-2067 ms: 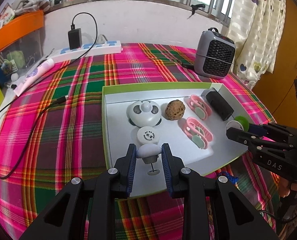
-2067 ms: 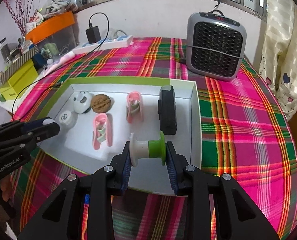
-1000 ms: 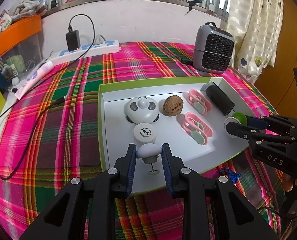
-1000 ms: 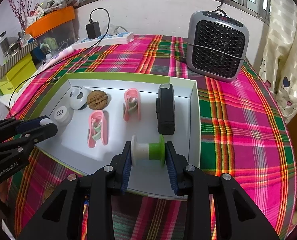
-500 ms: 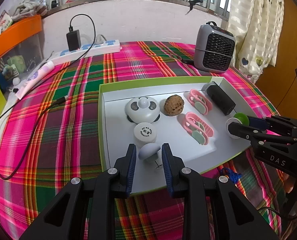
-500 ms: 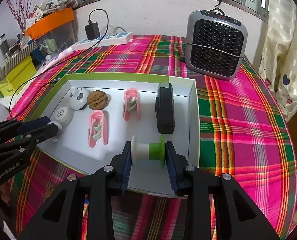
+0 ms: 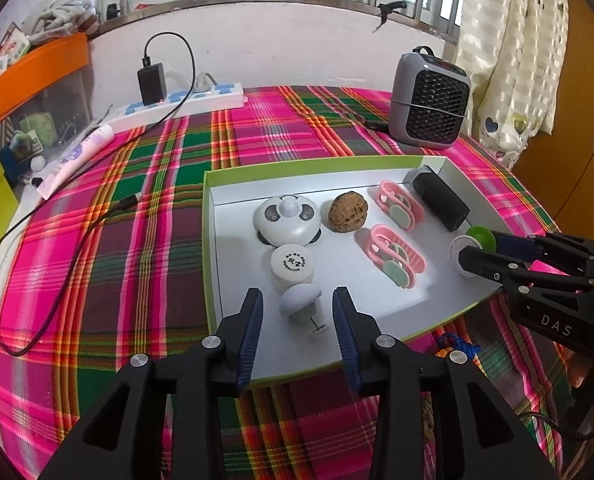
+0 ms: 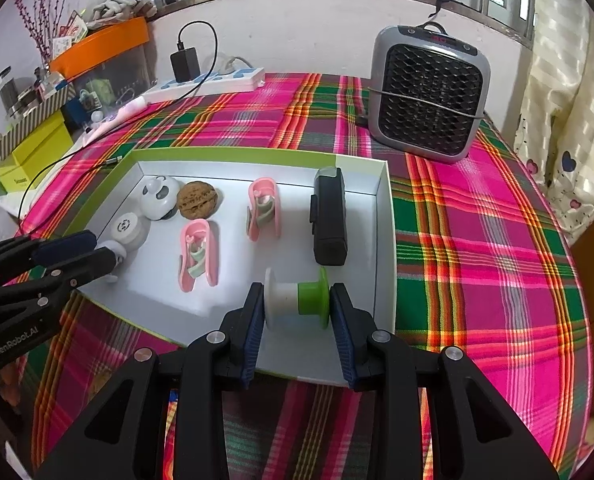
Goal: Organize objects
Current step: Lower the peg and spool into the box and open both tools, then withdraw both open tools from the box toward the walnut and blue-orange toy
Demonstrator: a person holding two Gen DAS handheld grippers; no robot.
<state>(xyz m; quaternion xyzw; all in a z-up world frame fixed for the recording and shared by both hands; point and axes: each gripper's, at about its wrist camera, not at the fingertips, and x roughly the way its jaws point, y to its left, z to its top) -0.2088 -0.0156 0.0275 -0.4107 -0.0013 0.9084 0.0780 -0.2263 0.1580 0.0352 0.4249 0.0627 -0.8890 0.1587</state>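
Tray [image 7: 211,240] with walnut [image 7: 347,213], clips [image 7: 393,254]

Could not read the print on the round white jar [image 7: 292,263]. Saw the mushroom-shaped piece [image 8: 115,251] half covered by the left gripper [image 8: 93,246] in the right wrist view. Lost the curtain [image 8: 573,120] past the right edge.

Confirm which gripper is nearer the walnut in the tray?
Left. The left gripper sits open at the tray's near-left corner, with a small white round tin between it and the walnut. The right gripper holds the white-green spool at the near-right, farther across.
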